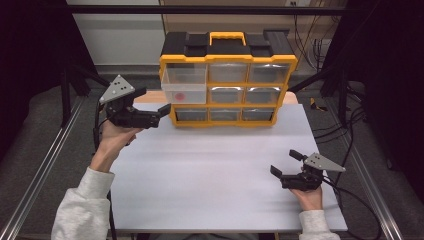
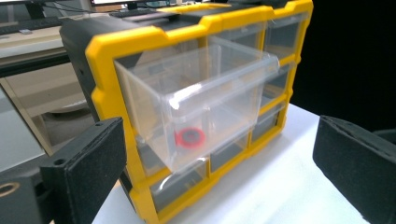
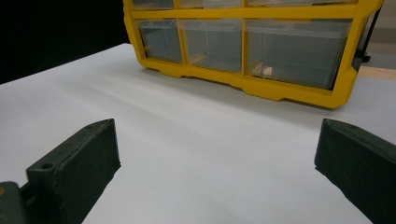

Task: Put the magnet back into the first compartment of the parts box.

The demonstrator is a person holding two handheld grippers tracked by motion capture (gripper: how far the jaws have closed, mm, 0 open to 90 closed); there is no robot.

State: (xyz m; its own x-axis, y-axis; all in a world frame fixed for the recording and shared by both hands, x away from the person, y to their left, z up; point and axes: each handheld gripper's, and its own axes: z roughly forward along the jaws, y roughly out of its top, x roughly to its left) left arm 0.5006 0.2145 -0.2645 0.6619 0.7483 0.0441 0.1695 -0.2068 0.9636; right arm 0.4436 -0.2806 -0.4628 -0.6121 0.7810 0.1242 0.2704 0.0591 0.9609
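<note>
Left gripper (image 1: 156,107) fingers apart beside pulled-out drawer (image 1: 183,84), red ring (image 1: 180,95) inside

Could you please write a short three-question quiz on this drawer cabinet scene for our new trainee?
1. True or false: the top-left drawer of the yellow cabinet is pulled out.
2. What lies inside that drawer? A) a blue screw B) a red ring C) a green cap
3. How do the jaws of the left gripper stand?

Key: 1. True. 2. B, a red ring. 3. Open, with nothing between them, beside the cabinet's left end.
</note>
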